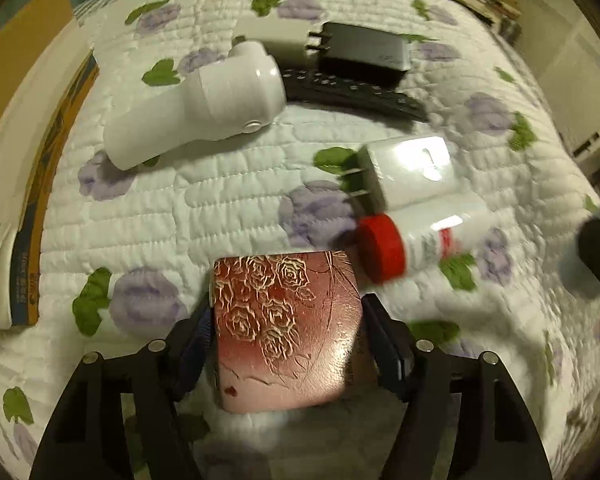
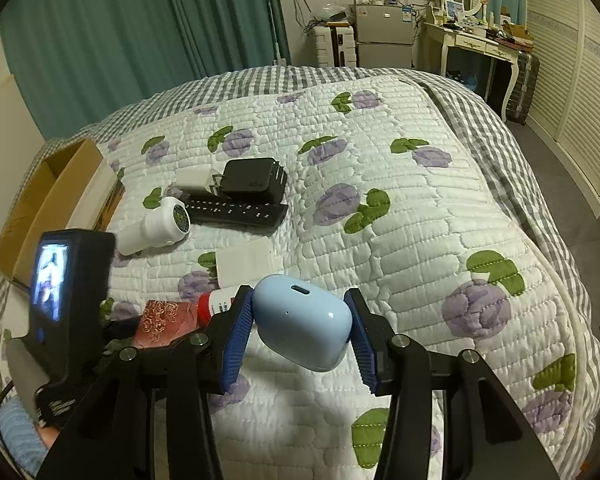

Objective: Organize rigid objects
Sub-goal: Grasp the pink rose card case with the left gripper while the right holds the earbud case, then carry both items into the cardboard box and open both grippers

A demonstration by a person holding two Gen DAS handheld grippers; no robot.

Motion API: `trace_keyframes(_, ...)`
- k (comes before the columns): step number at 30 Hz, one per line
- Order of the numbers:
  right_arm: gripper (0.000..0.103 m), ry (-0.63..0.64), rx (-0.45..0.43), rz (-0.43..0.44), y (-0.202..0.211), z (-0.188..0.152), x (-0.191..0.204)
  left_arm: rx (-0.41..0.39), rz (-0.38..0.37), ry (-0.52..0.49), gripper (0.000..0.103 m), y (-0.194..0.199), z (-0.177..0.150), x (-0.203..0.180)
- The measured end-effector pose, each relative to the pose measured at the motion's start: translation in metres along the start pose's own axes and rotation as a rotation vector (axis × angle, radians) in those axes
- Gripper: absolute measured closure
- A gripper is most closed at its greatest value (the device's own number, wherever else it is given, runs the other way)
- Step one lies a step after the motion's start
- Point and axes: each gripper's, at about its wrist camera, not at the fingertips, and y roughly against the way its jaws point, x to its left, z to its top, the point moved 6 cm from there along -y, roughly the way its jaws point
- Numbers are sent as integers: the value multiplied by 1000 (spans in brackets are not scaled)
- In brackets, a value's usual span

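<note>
A pink rose-embossed case (image 1: pixel 286 332) is clamped in the left gripper (image 1: pixel 288 344), long axis toward 12 o'clock over the bed (image 1: pixel 220 208). A blue earbud case (image 2: pixel 303 322) is gripped by the right gripper (image 2: pixel 300 332), its port facing 12 o'clock. A red-capped bottle (image 1: pixel 416 240) lies at 2 o'clock, cap toward 9.

On the bed (image 2: pixel 400 216), the lint shaver (image 1: pixel 196 100) lay left of the remote control (image 1: pixel 352 94), with two chargers (image 1: pixel 364 54) just behind the remote. Nearer, a wall plug (image 1: pixel 408 172) lay just behind a capped bottle (image 1: pixel 416 242). The cardboard box (image 2: pixel 48 200) sat at the bed's left edge. A dressing table (image 2: pixel 476 46) stood beyond the bed, to the right.
</note>
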Motion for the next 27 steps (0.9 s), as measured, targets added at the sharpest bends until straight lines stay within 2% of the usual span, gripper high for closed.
trace_keyframes(7,57,42,-30,-5,28,2,14,-52,-44,17,35,41,-23,10)
trace_keyframes(12,57,88,-59,11,58,9,37,-151,-60,22,35,97,-14,18)
trace_keyframes(16,57,154,-87,18,83,20,61,-245,-57,40,35,150,7,36)
trace_keyframes(20,57,193,-129,50,109,41,93,-347,-41,50,35,204,23,66)
trace_keyframes(23,57,238,-153,86,123,58,124,-400,-14,55,35,230,37,94)
trace_keyframes(27,57,293,-169,134,128,76,169,-435,36,55,35,244,50,136)
